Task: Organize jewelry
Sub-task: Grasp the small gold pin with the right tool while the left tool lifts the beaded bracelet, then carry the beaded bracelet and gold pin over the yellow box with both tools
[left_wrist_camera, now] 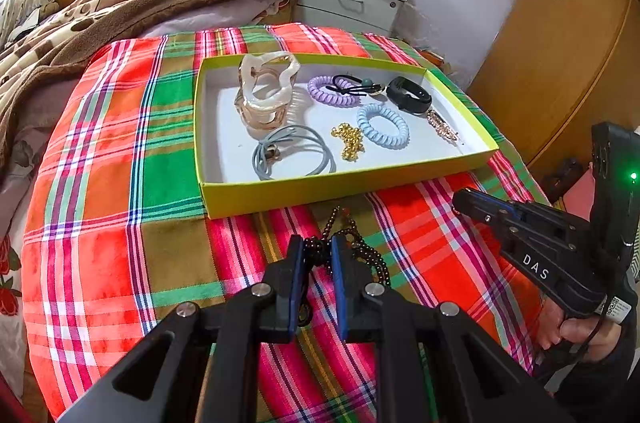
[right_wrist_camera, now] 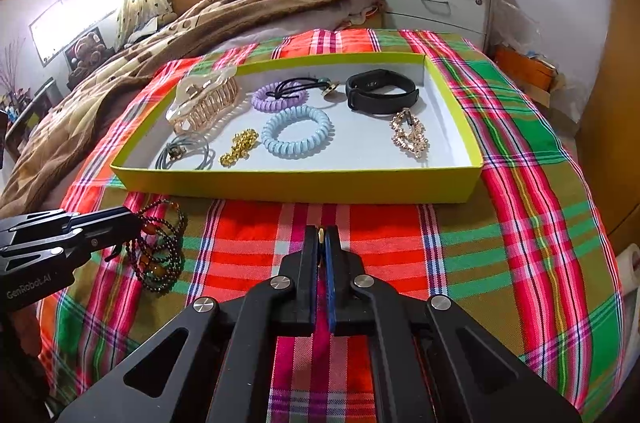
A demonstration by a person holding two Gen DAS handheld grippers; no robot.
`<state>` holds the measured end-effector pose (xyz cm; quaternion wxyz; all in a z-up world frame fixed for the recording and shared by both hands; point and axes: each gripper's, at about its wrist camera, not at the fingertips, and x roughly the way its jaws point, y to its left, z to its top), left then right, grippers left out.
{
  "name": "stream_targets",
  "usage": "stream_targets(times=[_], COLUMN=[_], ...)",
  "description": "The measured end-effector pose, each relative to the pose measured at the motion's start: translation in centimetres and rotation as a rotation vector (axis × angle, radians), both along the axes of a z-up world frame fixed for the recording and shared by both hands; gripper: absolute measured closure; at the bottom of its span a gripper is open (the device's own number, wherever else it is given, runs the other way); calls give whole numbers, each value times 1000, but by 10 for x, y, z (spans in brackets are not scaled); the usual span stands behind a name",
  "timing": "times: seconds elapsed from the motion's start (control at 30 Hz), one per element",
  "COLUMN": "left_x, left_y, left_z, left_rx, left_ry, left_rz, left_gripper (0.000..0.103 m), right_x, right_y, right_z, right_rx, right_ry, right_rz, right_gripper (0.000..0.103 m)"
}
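Between the left gripper's (left_wrist_camera: pixel 318 255) two blue pads sits one dark bead necklace (left_wrist_camera: pixel 360 255), clamped, its loops trailing onto the plaid cloth (left_wrist_camera: pixel 120 223) just short of the tray (left_wrist_camera: pixel 340 189). Well to the right, the right gripper (right_wrist_camera: pixel 321 243) has its fingers pressed nearly together on one small gold piece (right_wrist_camera: pixel 321 235), too small to identify. Beyond both, the yellow-green tray holds eight things: one hair claw (right_wrist_camera: pixel 204 99), one grey elastic bundle (right_wrist_camera: pixel 182 153), one gold chain (right_wrist_camera: pixel 239 153), two coil ties, blue (right_wrist_camera: pixel 297 136) and purple (right_wrist_camera: pixel 280 97), one black tie (right_wrist_camera: pixel 296 85), one black band (right_wrist_camera: pixel 380 93), one rose-gold bracelet (right_wrist_camera: pixel 412 135).
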<state>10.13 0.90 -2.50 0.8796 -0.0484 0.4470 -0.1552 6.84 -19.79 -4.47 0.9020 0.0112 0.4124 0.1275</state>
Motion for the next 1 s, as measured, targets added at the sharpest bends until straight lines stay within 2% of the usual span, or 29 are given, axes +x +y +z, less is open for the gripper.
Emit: stream_targets(times=[0.57, 0.67, 0.8, 1.0], left_x=[-1, 5, 13, 32], left_y=[-3, -4, -9, -23], left_z=[35, 46, 61, 69], left_rx=[-25, -48, -41, -43], left_ry=[-74, -85, -119, -127], left_rz=[-28, -43, -47, -75], left_gripper=[88, 88, 88, 88], right_x=[-2, 2, 9, 32], right_y=[-14, -18, -23, -27], right_z=[28, 37, 48, 51], right_rx=[91, 113, 123, 148], right_ry=[-62, -75, -93, -84], right_rz=[-8, -10, -13, -1], right_gripper=[100, 100, 100, 100])
